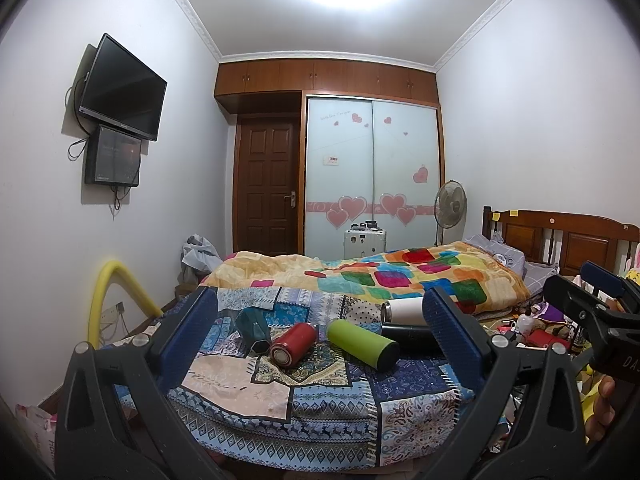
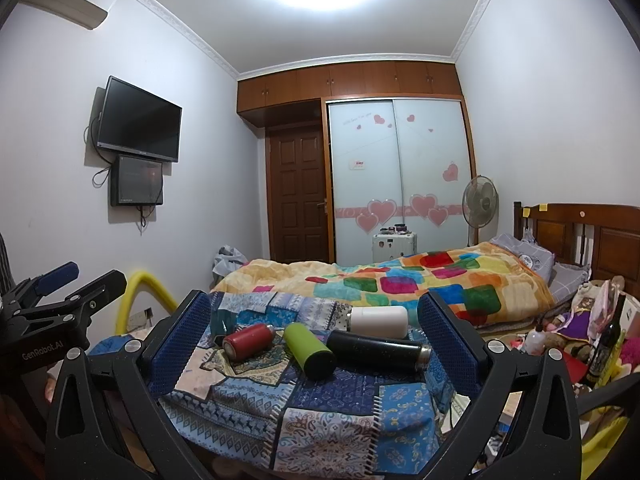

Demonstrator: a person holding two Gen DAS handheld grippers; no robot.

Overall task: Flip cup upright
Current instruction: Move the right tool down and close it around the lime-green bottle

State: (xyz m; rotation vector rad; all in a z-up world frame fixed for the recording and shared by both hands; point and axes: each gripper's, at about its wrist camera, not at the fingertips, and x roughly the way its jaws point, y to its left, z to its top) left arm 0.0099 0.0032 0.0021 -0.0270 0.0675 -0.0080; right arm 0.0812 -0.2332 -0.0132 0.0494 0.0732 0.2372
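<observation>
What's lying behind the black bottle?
Behind the black bottle a white bottle lies on its side on the patchwork cloth. The black one hides its lower edge.

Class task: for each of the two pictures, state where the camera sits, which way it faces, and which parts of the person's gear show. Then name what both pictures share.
Left wrist: on left gripper, facing cups on the quilt; right gripper and a hand at right.
Right wrist: on right gripper, same direction; left gripper at left.
Shared: red cup, green cup, wardrobe, TV.
</observation>
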